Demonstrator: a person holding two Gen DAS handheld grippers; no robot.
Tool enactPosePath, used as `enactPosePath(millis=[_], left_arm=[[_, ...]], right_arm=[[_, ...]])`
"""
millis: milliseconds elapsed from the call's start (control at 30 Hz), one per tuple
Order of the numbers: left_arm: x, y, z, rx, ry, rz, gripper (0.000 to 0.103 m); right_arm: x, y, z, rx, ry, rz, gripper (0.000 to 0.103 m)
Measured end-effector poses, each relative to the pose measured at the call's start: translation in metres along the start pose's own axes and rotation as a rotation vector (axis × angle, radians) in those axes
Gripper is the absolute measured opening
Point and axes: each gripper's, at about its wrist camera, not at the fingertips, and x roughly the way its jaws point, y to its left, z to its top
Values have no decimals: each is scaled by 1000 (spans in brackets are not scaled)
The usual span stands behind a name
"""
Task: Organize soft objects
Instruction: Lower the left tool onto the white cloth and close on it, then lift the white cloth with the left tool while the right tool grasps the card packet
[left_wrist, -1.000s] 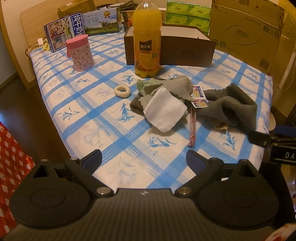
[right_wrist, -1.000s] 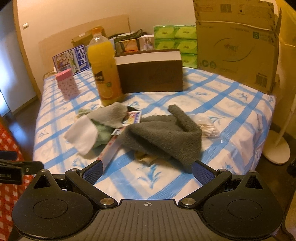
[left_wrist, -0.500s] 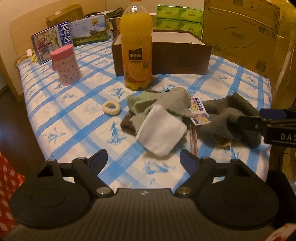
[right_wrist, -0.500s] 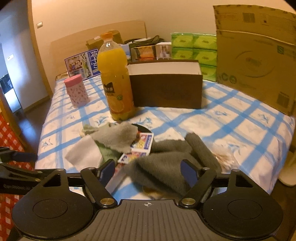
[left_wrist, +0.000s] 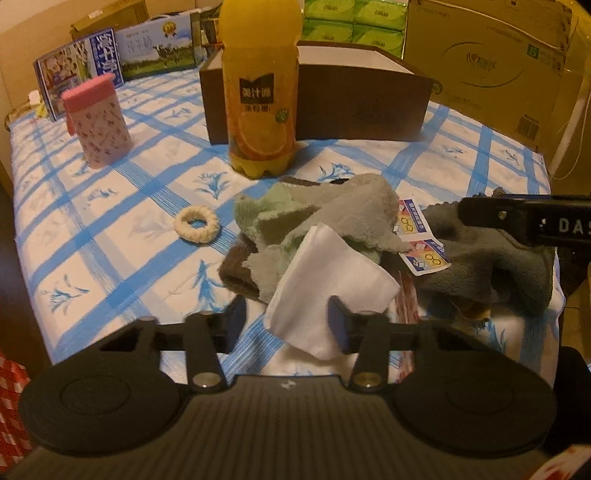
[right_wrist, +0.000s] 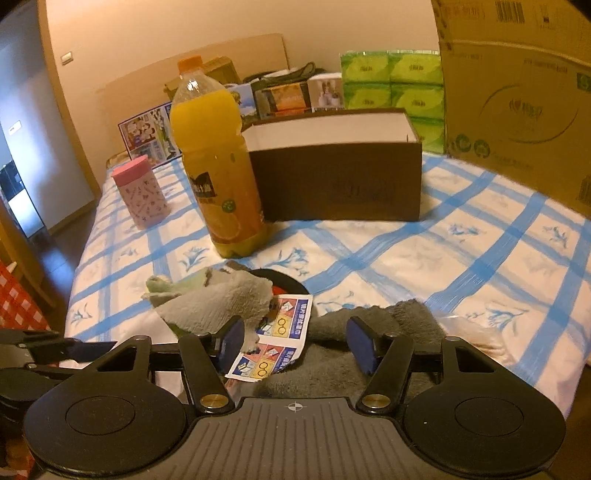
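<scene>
Jaws, left: your left gripper (left_wrist: 284, 325) has just been closing; its pads straddle the near corner of the white folded cloth (left_wrist: 328, 288) with a gap on either side, so nothing is clamped.
Jaws, right: your right gripper (right_wrist: 295, 341) has also just been narrowing and stands part open over the dark grey fleece towel (right_wrist: 343, 354), not pinching it.
Soft pile: the white cloth lies on a pale green-grey towel (left_wrist: 314, 214), with the fleece towel just to its right, all on the blue-checked white bedsheet (left_wrist: 122, 236).
Only your left view shows: a cream braided ring (left_wrist: 195, 224) left of the pile and a brown knitted piece (left_wrist: 236, 273) under the green towel.
Only your right view shows: the orange cap of the tall orange juice bottle (right_wrist: 218, 177) and a crinkled clear bag (right_wrist: 469, 328) beside the fleece.
Container: the brown open-topped cardboard box (right_wrist: 340, 170) stands behind the bottle; only its white inner wall is visible (contents cannot be told).
Writing: the bottle carries a dark label with Chinese characters; a blue-and-white printed sachet strip (right_wrist: 273, 336) lies between the towels; "DAS" reads on your right gripper's arm in the left view.
Also: a pink floral lidded canister (left_wrist: 98, 118) stands far left.
</scene>
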Motion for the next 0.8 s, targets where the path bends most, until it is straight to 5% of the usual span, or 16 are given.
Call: enactPosePath(millis=[200, 533, 800], left_arm=[[2, 0, -2, 9, -19, -50, 4], [-37, 6, 4, -47, -134, -114, 3], [-29, 9, 12, -42, -146, -27, 3]], right_arm=[[15, -4, -8, 26, 48, 12, 62], [26, -2, -10, 19, 70, 30, 62], [54, -15, -11, 112, 135, 71, 45]])
